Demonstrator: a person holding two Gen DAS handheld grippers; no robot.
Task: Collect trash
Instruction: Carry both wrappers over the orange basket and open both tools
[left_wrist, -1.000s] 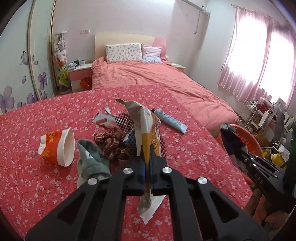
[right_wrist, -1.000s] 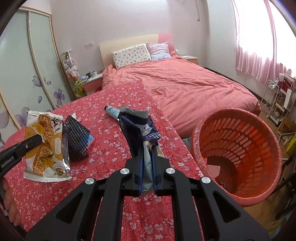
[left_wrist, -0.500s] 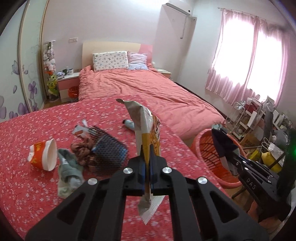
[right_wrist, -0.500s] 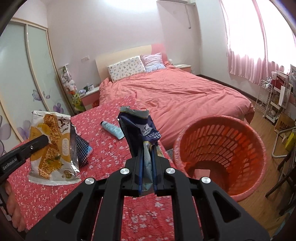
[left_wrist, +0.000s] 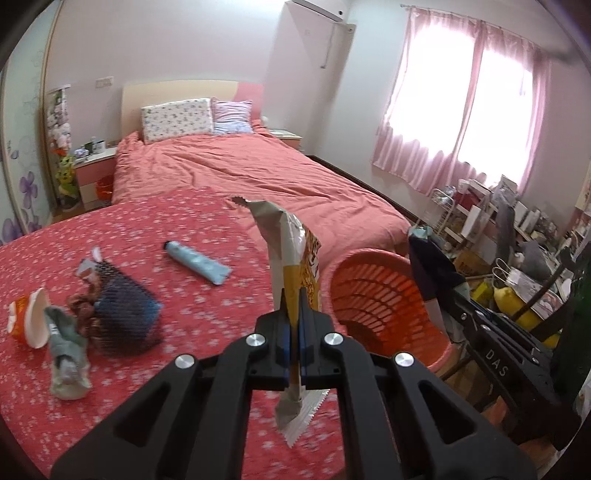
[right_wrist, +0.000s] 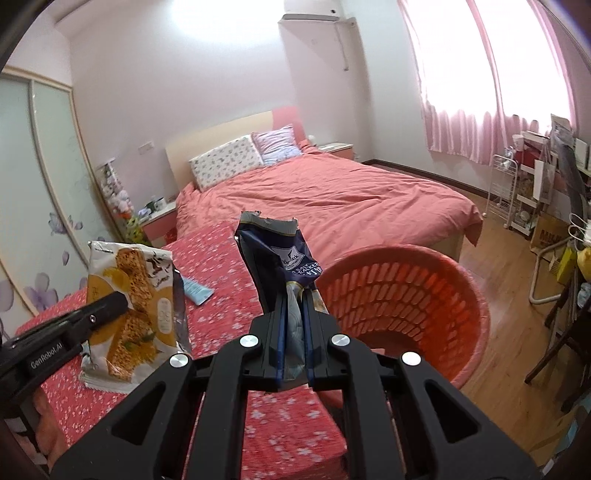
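My left gripper (left_wrist: 292, 306) is shut on a yellow-and-white snack wrapper (left_wrist: 293, 254), held upright above the red flowered table (left_wrist: 207, 302); the wrapper also shows in the right wrist view (right_wrist: 133, 314). My right gripper (right_wrist: 293, 306) is shut on a dark blue snack bag (right_wrist: 280, 258), held beside the rim of the orange trash basket (right_wrist: 413, 295). The basket (left_wrist: 373, 295) stands on the floor off the table's right edge. The right gripper with its blue bag (left_wrist: 432, 266) hangs over the basket's far side.
On the table lie a blue tube (left_wrist: 197, 262), a black mesh pouch (left_wrist: 123, 317), a brown scrunchie (left_wrist: 83, 314), a grey sock (left_wrist: 66, 350) and an orange paper cup (left_wrist: 29, 321). A red bed (left_wrist: 240, 173) is behind. Cluttered shelves (left_wrist: 517, 236) stand right.
Both grippers have moved right and up with their wrappers. The basket has come closer and fuller into both views; the table items have slid left.
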